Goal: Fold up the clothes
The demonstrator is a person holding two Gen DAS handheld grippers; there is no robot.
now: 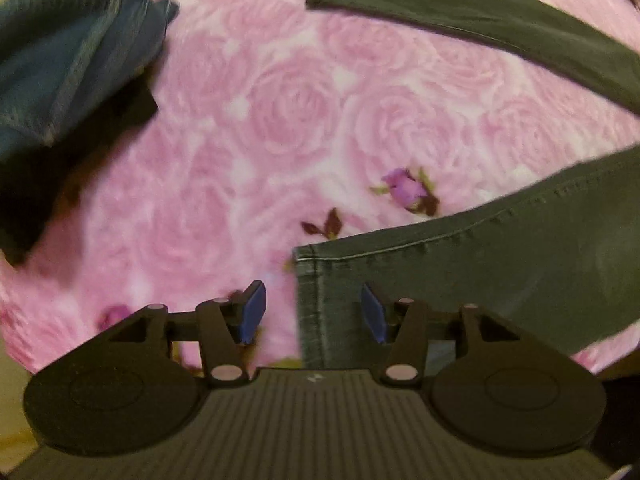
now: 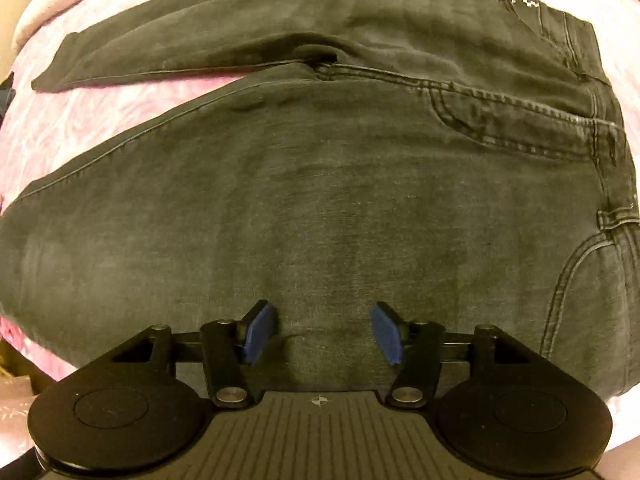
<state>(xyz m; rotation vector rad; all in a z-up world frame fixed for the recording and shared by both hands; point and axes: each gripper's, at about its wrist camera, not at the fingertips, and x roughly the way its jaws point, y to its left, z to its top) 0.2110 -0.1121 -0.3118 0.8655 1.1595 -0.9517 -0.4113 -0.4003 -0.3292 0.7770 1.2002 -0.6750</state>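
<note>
No legible text, brand name or number is found in either view. The dark jeans (image 2: 320,200) carry a small black tag (image 2: 526,8) at the waistband with white markings, too small to read. Each hand-held gripper body bears a small round crosshair mark (image 2: 318,401), without lettering; the left view's mark (image 1: 313,378) is blurred.
</note>
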